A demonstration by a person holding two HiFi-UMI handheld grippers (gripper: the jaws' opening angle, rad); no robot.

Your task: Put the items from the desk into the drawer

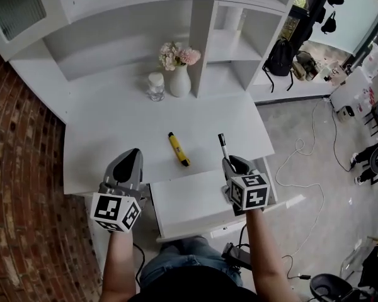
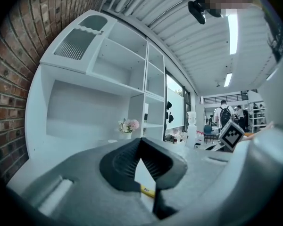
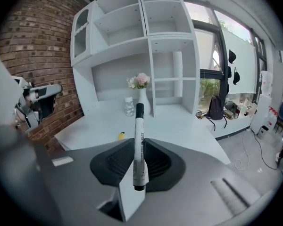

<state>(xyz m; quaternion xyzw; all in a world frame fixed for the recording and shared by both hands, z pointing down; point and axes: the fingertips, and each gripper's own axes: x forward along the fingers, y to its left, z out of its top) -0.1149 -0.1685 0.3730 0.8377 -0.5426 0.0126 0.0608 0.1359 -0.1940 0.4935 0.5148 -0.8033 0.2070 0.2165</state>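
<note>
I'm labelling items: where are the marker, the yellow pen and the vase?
marker [image 3: 139, 149], right gripper view, white barrel.
yellow pen [image 1: 178, 150], head view, middle.
vase [image 1: 179, 82], head view, belly.

Lighting: bright, even daylight from the windows [image 3: 205, 55] at right, plus ceiling strip lights [image 2: 233, 29] flaring white in the left gripper view; shadows on the white desk [image 1: 113, 124] faint and soft. Optics: both gripper views heavily fisheyed with black corners; the brick wall [image 1: 16, 168] bows in the head view. Focus: near foreground of the left gripper view soft, head view sharp.
</note>
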